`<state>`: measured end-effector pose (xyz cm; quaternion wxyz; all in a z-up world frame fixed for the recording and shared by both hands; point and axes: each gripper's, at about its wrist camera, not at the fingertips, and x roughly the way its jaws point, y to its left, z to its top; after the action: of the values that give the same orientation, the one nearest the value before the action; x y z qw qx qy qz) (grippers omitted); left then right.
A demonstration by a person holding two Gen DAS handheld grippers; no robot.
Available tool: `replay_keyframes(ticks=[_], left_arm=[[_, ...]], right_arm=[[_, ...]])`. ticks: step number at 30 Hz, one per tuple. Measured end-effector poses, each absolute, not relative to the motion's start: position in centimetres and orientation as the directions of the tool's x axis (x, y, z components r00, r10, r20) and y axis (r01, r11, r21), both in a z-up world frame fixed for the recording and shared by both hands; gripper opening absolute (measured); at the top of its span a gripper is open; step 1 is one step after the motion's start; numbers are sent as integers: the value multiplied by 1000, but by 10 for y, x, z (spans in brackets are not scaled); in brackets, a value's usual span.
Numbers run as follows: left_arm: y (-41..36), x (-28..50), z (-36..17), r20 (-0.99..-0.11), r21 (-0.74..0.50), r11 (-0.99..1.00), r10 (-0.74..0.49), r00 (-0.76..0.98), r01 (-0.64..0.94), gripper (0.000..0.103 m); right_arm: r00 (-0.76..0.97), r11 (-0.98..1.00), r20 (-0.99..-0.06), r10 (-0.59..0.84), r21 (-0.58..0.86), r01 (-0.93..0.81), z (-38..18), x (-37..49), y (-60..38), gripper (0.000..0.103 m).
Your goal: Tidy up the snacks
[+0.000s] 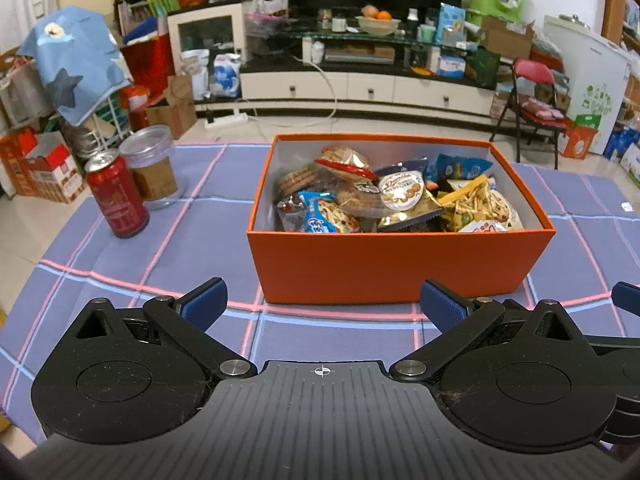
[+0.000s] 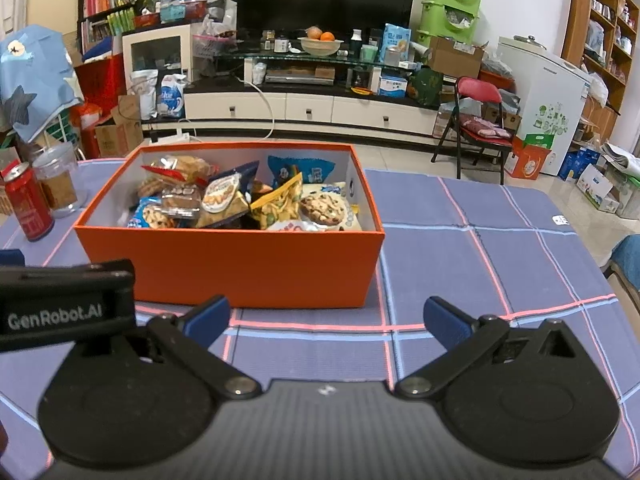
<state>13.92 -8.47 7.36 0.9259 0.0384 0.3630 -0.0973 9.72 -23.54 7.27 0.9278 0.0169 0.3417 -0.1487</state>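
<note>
The orange box point(image 1: 400, 264) appears to be matt cardboard with a smooth white lining. The snack packets point(image 1: 400, 200) inside are glossy plastic and foil film. The tablecloth point(image 1: 180, 248) is woven cloth with a dull finish. The red can point(image 1: 117, 196) is shiny metal. The jar point(image 1: 150, 164) is clear plastic. Both grippers, left gripper point(image 1: 323, 304) and right gripper point(image 2: 326, 320), show matt black plastic with textured blue finger pads point(image 1: 204, 302).

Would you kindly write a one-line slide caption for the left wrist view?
Open left gripper faces an orange box full of snack packets, with a red can at left.
</note>
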Motion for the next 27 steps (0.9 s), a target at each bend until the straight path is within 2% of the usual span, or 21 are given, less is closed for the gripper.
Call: replay_keyframes(ticks=[27], left_arm=[[-88,138,72,-691,0,973,-167,704,231,90]], right_arm=[[719,963,-649,-247,-80,259,72,97,-228,102]])
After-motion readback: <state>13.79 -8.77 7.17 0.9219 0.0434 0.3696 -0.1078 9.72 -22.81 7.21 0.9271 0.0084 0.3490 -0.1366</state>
